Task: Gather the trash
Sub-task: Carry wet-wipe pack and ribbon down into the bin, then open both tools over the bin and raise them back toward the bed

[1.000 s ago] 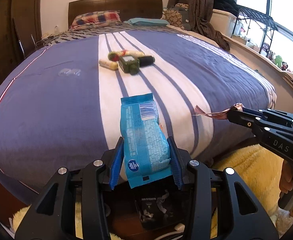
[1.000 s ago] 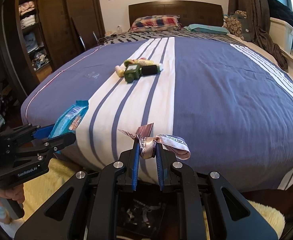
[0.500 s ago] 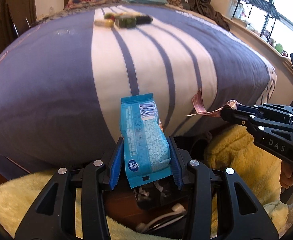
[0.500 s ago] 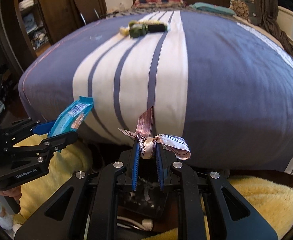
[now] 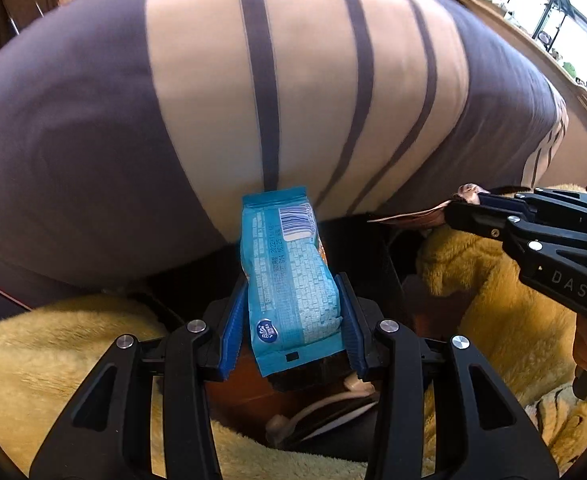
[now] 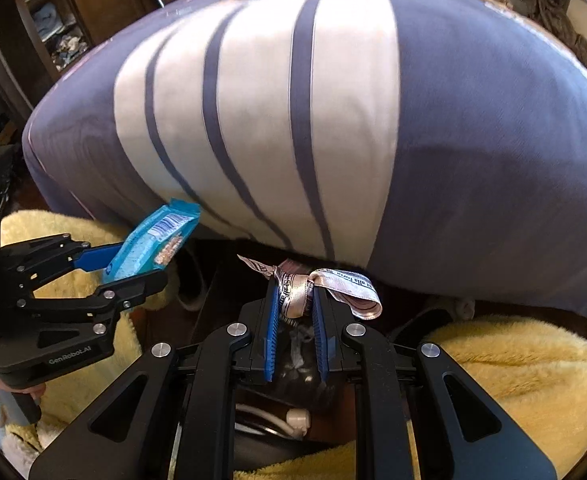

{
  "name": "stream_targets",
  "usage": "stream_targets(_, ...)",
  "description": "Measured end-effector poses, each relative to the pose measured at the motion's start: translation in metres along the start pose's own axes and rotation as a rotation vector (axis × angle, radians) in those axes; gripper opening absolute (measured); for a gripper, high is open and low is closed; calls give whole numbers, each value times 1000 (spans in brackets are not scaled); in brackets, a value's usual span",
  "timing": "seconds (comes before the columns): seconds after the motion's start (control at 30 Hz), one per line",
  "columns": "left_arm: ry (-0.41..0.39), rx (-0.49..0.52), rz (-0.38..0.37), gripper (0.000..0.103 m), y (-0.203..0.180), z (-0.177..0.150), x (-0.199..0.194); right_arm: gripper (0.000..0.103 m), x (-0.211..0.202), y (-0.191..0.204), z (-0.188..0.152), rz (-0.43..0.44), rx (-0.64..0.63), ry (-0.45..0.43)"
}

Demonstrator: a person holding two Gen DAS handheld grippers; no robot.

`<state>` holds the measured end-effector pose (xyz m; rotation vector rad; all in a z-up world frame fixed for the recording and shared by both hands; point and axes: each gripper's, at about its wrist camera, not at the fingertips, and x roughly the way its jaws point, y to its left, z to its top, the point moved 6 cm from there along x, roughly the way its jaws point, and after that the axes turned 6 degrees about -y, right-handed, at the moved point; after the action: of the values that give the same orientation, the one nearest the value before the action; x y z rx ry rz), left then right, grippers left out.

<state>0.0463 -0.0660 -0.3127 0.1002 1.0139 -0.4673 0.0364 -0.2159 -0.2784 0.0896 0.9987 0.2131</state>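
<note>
Left claw (image 5: 291, 322) clamped partway on blue snack packet (image 5: 287, 272), lower centre of frame, packet sticking up past the bed edge. Right claw (image 6: 296, 322) pinched tight on a ribbon scrap (image 6: 325, 284), tail drooping right. Both hang over the dark gap between striped bed (image 6: 333, 120) above and yellow fleece (image 6: 533, 364) either side. Dark bin (image 6: 297, 360) below, contents unclear.

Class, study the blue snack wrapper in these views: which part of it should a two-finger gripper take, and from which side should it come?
Grip the blue snack wrapper across its narrow width near one sealed end, coming in along its length. It is long, flat and soft, so the pads can close on its side edges, as the left gripper does now.
</note>
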Motion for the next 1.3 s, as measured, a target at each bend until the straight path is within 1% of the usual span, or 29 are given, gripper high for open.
stream_targets(0.13,64,-15,-28,41,1,-13,20,17,19,-2,-13,24,26,69)
stream_targets(0.3,129,-28,-53,41,3,-26,40,17,34,-7,-21,30,49,123)
stream_targets(0.53,186,-32,-83,41,-1,-33,59,17,58,-2,-26,54,60,201)
stream_targets(0.57,196,-31,-90,41,-2,-33,61,19,61,0,-27,58,63,206)
stream_targets(0.73,228,-29,-102,43,-2,-36,66,20,64,-3,-23,74,79,211)
stream_targets(0.8,232,-30,-102,43,-2,-35,66,24,65,-2,-22,86,93,212)
stream_targets(0.87,233,-33,-102,44,-3,-34,64,32,65,-3,-21,100,110,214)
stream_targets(0.93,233,-37,-102,45,-3,-33,63,32,66,-3,-20,95,114,210)
stream_targets(1.0,228,-41,-95,49,-2,-33,62,33,64,-5,-18,88,119,202)
stream_targets(1.03,222,-41,-89,53,-1,-32,60,34,63,-6,-17,84,120,198)
stream_targets(1.07,218,-42,-85,58,-1,-32,59,39,61,-7,-16,78,121,191)
stream_targets(1.1,211,-44,-79,60,0,-31,56,42,58,-8,-14,69,121,180)
stream_targets(1.17,192,-46,-69,67,2,-28,49,53,52,-10,-11,58,122,159)
stream_targets(1.2,185,-46,-65,68,2,-27,47,57,48,-11,-9,49,122,142)
stream_targets(1.27,162,-46,-52,77,4,-24,40,74,39,-12,-5,26,120,114)
stream_targets(1.3,147,-44,-42,79,4,-21,35,78,34,-13,-2,7,118,94)
